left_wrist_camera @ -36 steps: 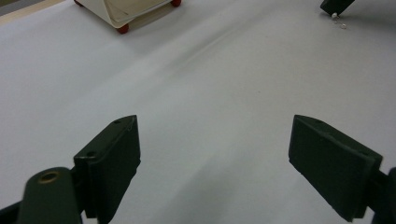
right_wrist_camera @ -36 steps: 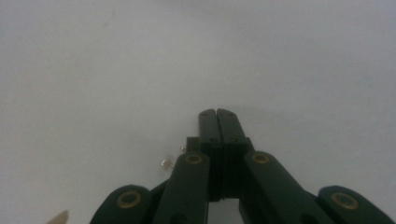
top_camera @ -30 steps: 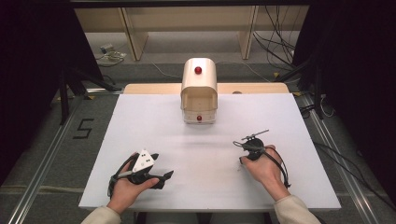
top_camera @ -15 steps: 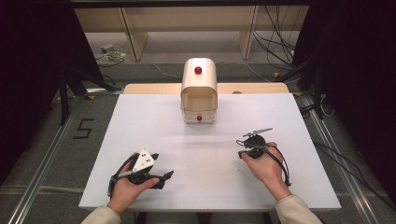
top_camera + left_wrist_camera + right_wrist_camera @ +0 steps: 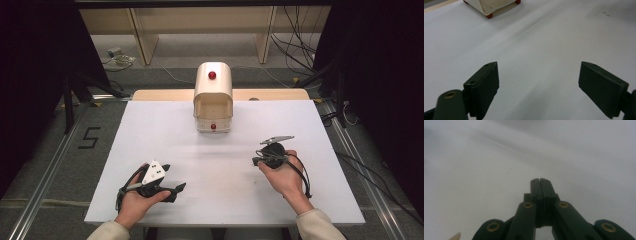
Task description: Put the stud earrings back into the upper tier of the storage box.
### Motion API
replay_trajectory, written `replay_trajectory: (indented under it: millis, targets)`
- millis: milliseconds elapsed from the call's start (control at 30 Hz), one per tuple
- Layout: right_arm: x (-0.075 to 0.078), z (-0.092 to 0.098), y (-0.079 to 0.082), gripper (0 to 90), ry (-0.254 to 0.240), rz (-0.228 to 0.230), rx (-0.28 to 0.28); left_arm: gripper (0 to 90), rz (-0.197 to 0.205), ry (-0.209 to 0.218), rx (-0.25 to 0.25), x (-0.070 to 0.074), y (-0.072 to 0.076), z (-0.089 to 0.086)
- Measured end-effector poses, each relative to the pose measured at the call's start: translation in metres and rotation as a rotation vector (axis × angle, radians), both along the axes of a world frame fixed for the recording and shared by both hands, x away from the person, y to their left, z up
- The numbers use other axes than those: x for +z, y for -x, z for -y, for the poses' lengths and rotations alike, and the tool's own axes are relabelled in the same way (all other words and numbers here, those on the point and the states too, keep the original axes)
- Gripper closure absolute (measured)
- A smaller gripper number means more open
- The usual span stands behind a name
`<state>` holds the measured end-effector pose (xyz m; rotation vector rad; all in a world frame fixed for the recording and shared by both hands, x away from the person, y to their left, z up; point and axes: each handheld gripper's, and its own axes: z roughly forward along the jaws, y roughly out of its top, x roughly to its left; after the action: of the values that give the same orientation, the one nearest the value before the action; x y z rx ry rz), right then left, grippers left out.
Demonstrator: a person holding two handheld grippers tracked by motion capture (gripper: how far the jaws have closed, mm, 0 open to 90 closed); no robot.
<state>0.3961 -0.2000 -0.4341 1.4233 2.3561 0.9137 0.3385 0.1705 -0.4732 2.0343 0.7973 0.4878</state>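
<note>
A cream box (image 5: 213,97) with an arched top, a red knob (image 5: 212,75) above and a red button low on its front stands at the far middle of the white table (image 5: 165,130). My left gripper (image 5: 174,177) rests near the front left in a hand, jaws wide apart with nothing between them; in the left gripper view my left gripper (image 5: 541,82) looks over bare table toward the box (image 5: 495,5). My right gripper (image 5: 260,159) is held just above the table at the right. In the right gripper view my right gripper (image 5: 540,181) has its jaws pressed together, empty.
A wooden strip (image 5: 270,94) runs along the table's far edge behind the box. Cables (image 5: 300,30) and wooden frame legs (image 5: 142,35) lie on the floor beyond. Metal rails (image 5: 50,165) flank the table. A tiny speck (image 5: 607,14) lies on the white surface.
The right hand has shifted slightly away from the front edge with its gripper still shut. The left hand and the box have not moved.
</note>
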Motion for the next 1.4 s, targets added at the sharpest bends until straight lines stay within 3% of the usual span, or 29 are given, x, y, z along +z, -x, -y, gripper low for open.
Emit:
replay_trajectory:
  millis: [467,833,1400]
  targets:
    - [0.007,-0.001,0.001,90.0,-0.068,0.113,0.062,16.4,-0.002,-0.001,-0.001,0.000,0.001,0.001]
    - [0.011,-0.002,0.003,90.0,-0.099,0.204,0.076,16.5,-0.003,-0.003,0.000,0.000,0.001,0.000]
    - [0.020,-0.003,0.003,90.0,-0.123,0.280,0.069,16.5,-0.002,0.002,0.000,0.000,0.000,0.000]
